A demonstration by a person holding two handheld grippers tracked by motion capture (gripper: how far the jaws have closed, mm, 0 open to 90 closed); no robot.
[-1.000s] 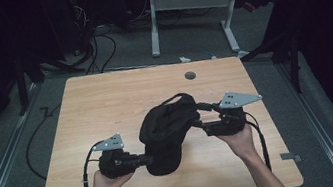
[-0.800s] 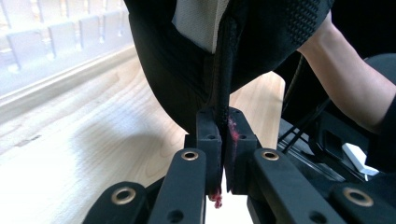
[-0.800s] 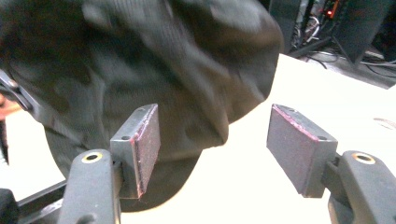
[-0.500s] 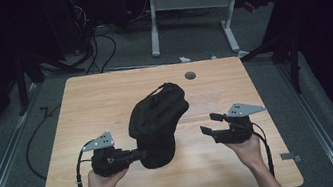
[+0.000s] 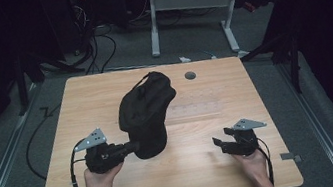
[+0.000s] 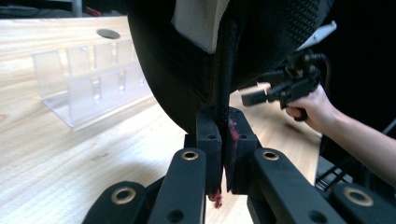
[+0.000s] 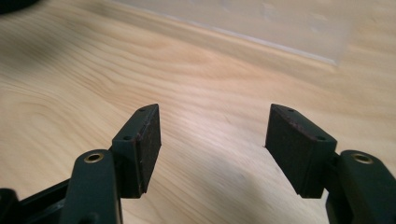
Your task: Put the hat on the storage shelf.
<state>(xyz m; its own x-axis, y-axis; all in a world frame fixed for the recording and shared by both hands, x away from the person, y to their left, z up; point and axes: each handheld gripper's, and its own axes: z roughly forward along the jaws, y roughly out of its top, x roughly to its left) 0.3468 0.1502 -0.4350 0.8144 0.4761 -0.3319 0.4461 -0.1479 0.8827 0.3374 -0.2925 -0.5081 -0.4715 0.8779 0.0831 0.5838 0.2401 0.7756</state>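
Jaws of the left gripper [image 5: 130, 149] are pinching a seam of the black bag [image 5: 146, 112], propping it upright near the middle of the surface [image 5: 208, 178], perhaps steadying it. Beside it a clear rack [image 5: 192, 110] is lying. Further right, the right gripper [image 5: 219, 145] is hovering low, jaws gaping, holding nothing.

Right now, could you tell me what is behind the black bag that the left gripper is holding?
A clear plastic rack lies on the table behind the black bag, which the left gripper clamps. The bag covers the rack's near-left end.
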